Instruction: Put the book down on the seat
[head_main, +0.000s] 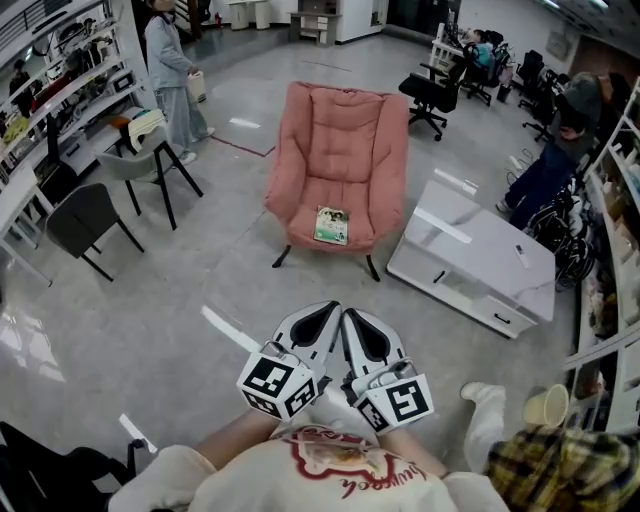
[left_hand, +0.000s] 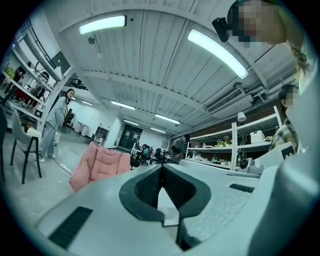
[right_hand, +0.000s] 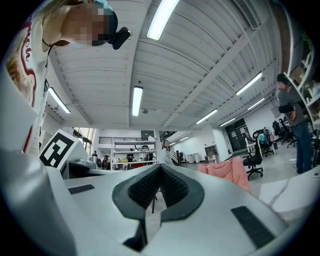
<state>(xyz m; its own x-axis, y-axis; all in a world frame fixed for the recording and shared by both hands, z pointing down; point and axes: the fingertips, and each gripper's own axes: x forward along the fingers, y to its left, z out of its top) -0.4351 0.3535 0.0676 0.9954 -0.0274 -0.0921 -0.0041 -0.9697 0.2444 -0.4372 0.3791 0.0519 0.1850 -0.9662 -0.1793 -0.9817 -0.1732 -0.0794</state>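
Note:
A book (head_main: 331, 225) with a green and white cover lies flat on the seat of the pink armchair (head_main: 340, 140), towards the seat's front edge. Both grippers are held close to my chest, well short of the chair. My left gripper (head_main: 322, 312) is shut with nothing between its jaws, and my right gripper (head_main: 352, 318) beside it is shut and empty too. In the left gripper view the armchair (left_hand: 97, 167) shows low at the left, beyond the shut left gripper (left_hand: 161, 169). In the right gripper view the armchair (right_hand: 227, 172) shows at the right of the shut right gripper (right_hand: 160, 169).
A white low cabinet (head_main: 475, 260) lies on the floor right of the armchair. Two dark chairs (head_main: 85, 222) stand at the left by shelving. A person (head_main: 172, 75) stands at the back left, another (head_main: 560, 140) bends by the right shelves. Office chairs (head_main: 435, 95) stand behind.

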